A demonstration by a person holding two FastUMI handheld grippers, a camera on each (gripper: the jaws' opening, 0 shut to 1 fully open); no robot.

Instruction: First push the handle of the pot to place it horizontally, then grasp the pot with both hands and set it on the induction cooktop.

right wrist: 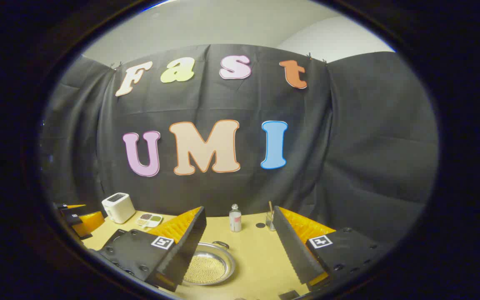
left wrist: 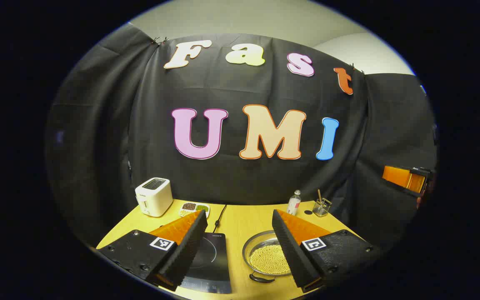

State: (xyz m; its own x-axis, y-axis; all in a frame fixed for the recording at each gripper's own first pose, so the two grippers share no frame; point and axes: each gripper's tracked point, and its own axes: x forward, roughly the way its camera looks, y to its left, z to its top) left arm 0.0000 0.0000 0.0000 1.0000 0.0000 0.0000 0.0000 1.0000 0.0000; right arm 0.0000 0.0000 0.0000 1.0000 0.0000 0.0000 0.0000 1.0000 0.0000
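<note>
Yellow wood-look tabletop carries everything, seen from above and behind by both views.

Left gripper view, left to right: white toaster at the far left corner; just right of it a small divided dish with dark and green contents. A black cord runs from the back edge down to the induction cooktop, which lies flat near the front edge, partly behind the left finger. Left claw hangs above the tabletop with its fingers wide apart, holding nothing. Between cooktop and right finger sits the pot, a shallow metal pan filled with small pale beads. Its dark handle shows at the near rim, curved, lying close to the tabletop. Pot and cooktop are side by side, apart. Behind, a small clear bottle, then a glass jar holding a stick. Far right, well off the tabletop, the other claw is seen edge-on.

Right gripper view, left to right: the other claw at the far left edge, toaster, divided dish. Right claw hovers, fingers wide apart, empty. Pot lies just right of its left finger, handle at the far rim. Bottle and jar stand behind.
</note>
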